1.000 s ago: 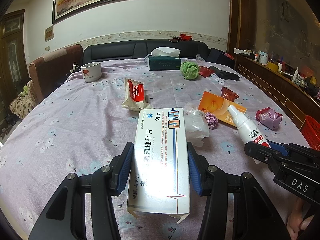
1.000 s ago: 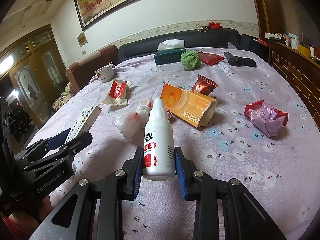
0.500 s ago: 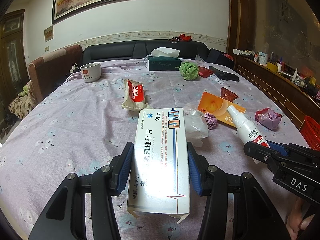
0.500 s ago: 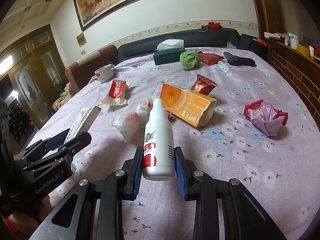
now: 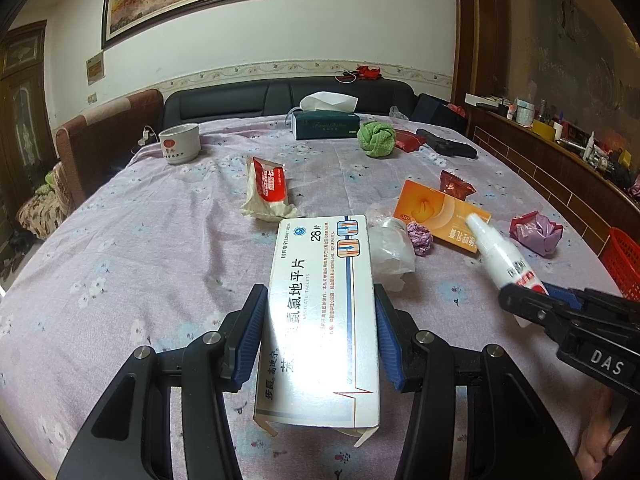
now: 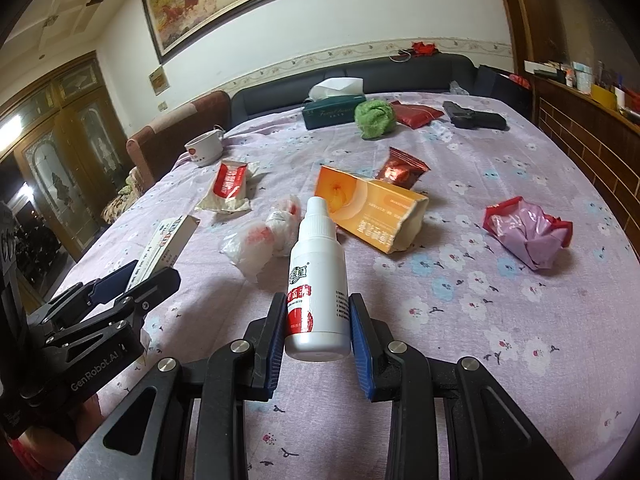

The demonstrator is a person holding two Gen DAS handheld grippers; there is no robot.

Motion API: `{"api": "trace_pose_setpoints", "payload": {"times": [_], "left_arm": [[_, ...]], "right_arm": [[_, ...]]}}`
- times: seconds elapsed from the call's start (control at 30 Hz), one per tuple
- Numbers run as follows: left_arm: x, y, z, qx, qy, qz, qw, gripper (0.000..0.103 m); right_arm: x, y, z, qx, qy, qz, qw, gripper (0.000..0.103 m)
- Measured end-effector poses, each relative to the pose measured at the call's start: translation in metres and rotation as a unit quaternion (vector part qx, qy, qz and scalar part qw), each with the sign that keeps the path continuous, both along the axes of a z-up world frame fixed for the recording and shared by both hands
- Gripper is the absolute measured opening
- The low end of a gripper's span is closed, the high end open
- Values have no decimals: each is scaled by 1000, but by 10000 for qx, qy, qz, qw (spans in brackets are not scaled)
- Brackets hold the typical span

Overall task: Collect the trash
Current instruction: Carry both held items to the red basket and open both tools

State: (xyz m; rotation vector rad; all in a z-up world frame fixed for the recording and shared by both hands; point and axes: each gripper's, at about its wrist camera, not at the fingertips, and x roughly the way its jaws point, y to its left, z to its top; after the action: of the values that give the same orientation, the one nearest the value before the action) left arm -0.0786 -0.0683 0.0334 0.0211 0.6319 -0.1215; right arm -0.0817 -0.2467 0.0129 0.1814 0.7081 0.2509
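Note:
My left gripper (image 5: 320,332) is shut on a white medicine box (image 5: 324,312) with blue print, held flat above the purple flowered tablecloth (image 5: 140,248). My right gripper (image 6: 318,324) is shut on a white spray bottle (image 6: 318,280) with a red label, nozzle pointing away. In the left wrist view the bottle (image 5: 500,252) and right gripper show at the right edge. More trash lies ahead: an orange carton (image 6: 372,208), crumpled clear plastic (image 6: 260,240), a red-and-white wrapper (image 6: 230,184), a brown foil packet (image 6: 402,168) and a pink-and-red crumpled bag (image 6: 528,232).
Farther back stand a white cup (image 5: 179,143), a green tissue box (image 5: 325,124), a green cloth ball (image 5: 376,139), a red pouch (image 6: 414,114) and a black object (image 6: 474,119). A red basket (image 5: 622,262) sits off the table's right edge. A sofa runs behind.

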Motion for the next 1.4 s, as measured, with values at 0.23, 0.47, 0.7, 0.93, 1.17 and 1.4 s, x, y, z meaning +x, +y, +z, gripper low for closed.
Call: {"api": "trace_pose_setpoints", "payload": {"times": [0.23,0.47,0.7,0.93,1.17,1.4], "left_arm": [[-12,-20,5,-94,50,-350,9993,50],[-24,-51,16,-14,72,-723,9974,50],[-38,-80,34,51,66,-988,9951,50],[-43,-130,52,244,-27,-1459,9890,50],[-44,-188,61,129,80,-2005,9796,50],[-45,-249,69,67,147,-2598,9655,50]], "right_arm": [[-23,-26,6,224,122,-177,9995,32],[-44,-67,11,541,154,-593,9967,32],[-71,-99,21,810,-74,-850,9931,32],[-94,-138,34,1021,-335,-1159,9874,32],[-117,-192,41,1274,-525,-1627,9770,33],[-143,-248,39,1400,-595,-2120,9654,33]]}}
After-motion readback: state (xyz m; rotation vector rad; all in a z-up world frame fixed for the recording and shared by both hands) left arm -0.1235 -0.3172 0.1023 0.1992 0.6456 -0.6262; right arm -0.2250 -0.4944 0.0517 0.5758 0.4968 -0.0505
